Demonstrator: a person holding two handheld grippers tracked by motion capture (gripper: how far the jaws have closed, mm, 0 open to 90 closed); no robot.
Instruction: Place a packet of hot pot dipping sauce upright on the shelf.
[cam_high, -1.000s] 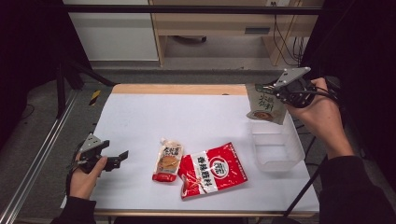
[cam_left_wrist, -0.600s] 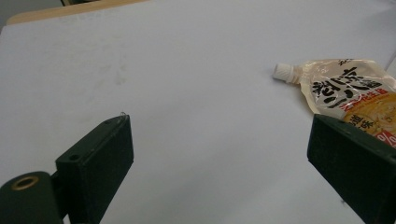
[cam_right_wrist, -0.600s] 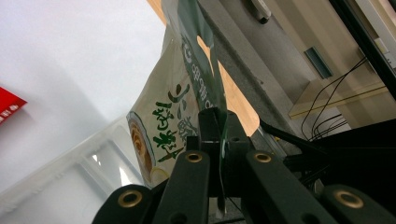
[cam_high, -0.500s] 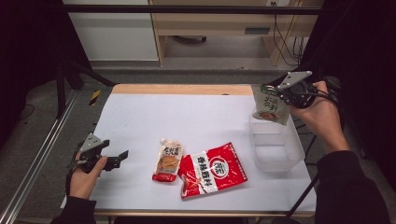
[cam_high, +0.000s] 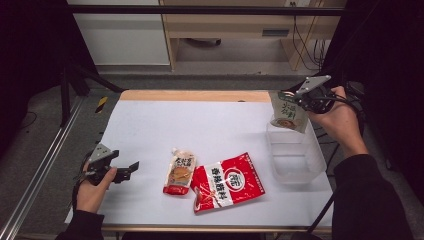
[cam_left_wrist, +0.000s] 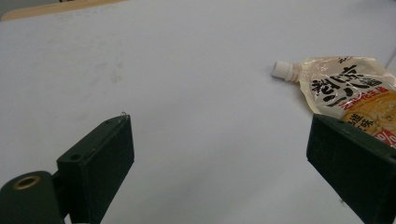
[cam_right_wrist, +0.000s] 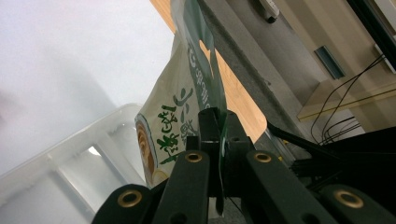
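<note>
My right gripper (cam_high: 289, 96) is clamped on the top edge of a green-and-cream printed foil pouch (cam_high: 288, 115), which hangs over the far end of the clear plastic tub (cam_high: 300, 167). Next, I judge: lower it in, then release. My left gripper (cam_high: 131, 167), jaws apart, idles well left of the tub.

Your right gripper (cam_right_wrist: 215, 140) has its jaws pinched tight on the edge of a green-and-white pouch (cam_right_wrist: 175, 121), which hangs toward eleven o'clock. A clear plastic bin (cam_right_wrist: 70, 158) sits at eight o'clock, below the pouch's lower end.
</note>
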